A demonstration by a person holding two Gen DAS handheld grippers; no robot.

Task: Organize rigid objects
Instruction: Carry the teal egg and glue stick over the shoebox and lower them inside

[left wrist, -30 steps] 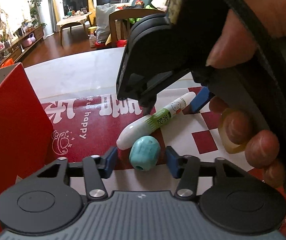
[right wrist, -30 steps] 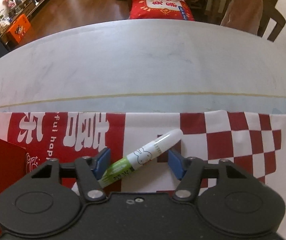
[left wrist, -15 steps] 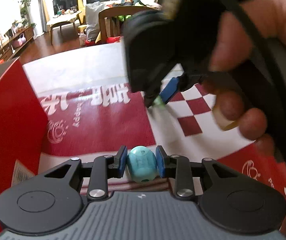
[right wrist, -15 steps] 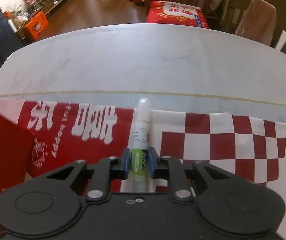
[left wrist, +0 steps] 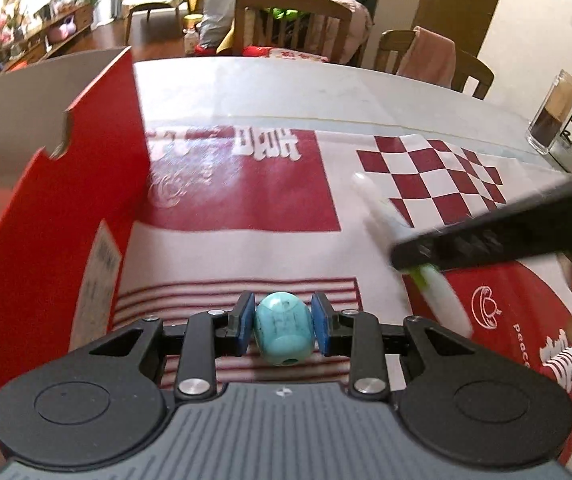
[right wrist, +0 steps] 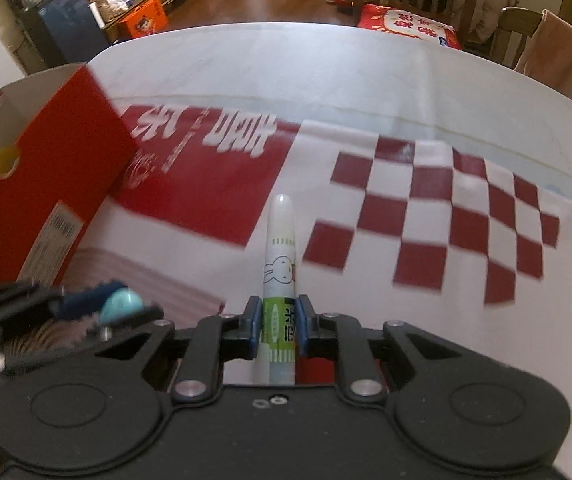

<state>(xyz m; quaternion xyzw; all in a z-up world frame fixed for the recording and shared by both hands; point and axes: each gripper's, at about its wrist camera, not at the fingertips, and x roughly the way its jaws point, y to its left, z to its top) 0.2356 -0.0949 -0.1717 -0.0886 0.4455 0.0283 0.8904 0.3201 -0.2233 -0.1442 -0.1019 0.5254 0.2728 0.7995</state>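
**Both grippers loaded beside the red box**

A pale table (right wrist: pixel 326 64) filled the upper half of the right wrist view, and a red-and-white printed cloth (left wrist: pixel 245 184) covered its near part, with a checkered patch toward the right of both frames. A red cardboard box (left wrist: pixel 65 208) stood open at the left edge of each view, its white inside showing; something yellow (right wrist: pixel 1 160) lay in it, too small to identify.

The left gripper (left wrist: pixel 283 328) sat at the lower centre of its own frame, its blue pads pressed against the two sides of a turquoise egg-shaped bead (left wrist: pixel 283 330), which was lifted clear above the striped part of the cloth. In the right wrist view that same gripper appeared blurred at the lower left, near the box.

The right gripper (right wrist: pixel 279 326) pinched a white-and-green glue pen (right wrist: pixel 280 264) by its green label, the rounded white tip pointing away toward the middle of the frame. From the left wrist view the pen showed as a blurred streak at right centre, probably held off the cloth.
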